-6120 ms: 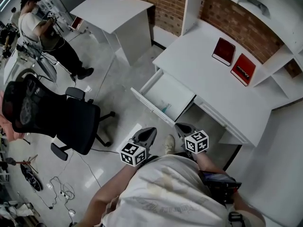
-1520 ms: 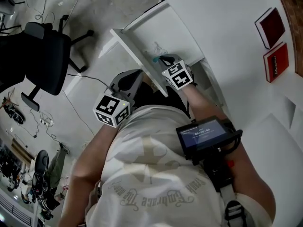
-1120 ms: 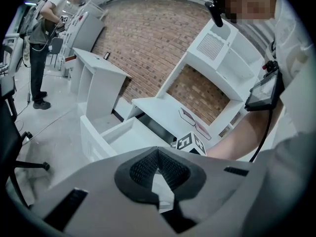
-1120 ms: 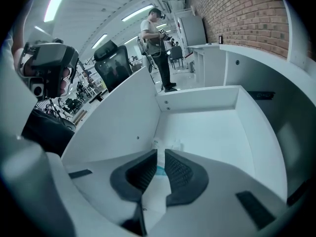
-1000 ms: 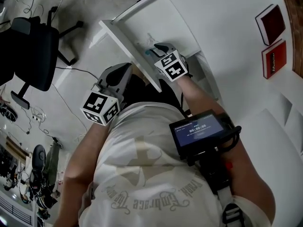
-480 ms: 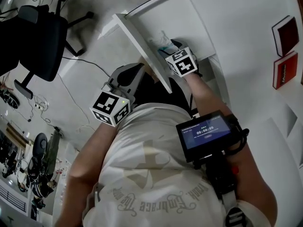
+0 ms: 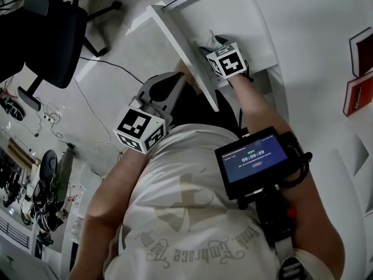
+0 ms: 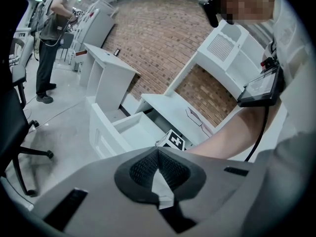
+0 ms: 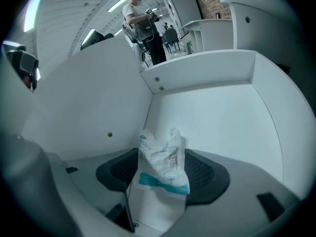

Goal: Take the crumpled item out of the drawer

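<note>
**A:** How do I take it well?

**B:** The jaws of your right gripper (image 9: pixel 163 179) have just been opening and now stand wide. The packet (image 9: pixel 159 154) stands upright between them in the drawer (image 9: pixel 217 117), near the corner, and no pad presses it yet. Centre it between the pads and close slowly on the crumpled middle, since I judge thin film like that will slip or fold. Then lift straight up, clear of the drawer wall. Your left gripper (image 8: pixel 159 168) is outside the drawer, jaws together on nothing; leave it there.

**A:** What can't you see?

**B:** The packet's foot is hidden behind the gripper body, so I can't tell how it sits on the drawer floor. In the head view your gripper covers most of it. The print is too blurred to read.
</note>
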Demonstrator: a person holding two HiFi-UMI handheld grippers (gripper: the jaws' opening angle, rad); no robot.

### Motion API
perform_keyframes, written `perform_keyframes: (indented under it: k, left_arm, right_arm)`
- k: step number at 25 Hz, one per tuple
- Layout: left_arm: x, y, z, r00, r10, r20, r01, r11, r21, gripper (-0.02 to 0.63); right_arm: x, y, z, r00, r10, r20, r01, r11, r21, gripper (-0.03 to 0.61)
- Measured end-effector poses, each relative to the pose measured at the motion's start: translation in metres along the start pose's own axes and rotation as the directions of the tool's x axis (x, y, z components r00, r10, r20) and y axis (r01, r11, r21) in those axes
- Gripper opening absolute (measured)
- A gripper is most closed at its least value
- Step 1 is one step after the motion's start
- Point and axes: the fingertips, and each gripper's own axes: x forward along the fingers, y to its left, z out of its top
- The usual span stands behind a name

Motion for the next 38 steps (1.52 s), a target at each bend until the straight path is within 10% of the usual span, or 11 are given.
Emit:
perform_keyframes:
  k: [38]
  left_arm:
    - [0.005,0.000,0.006,1.000,-0.021,0.000,0.021,0.999,0.034,0.020]
  right_arm:
    - [0.003,0.003,-0.005,1.000,-0.016,0.000,0.016,0.996,-0.088,0.179]
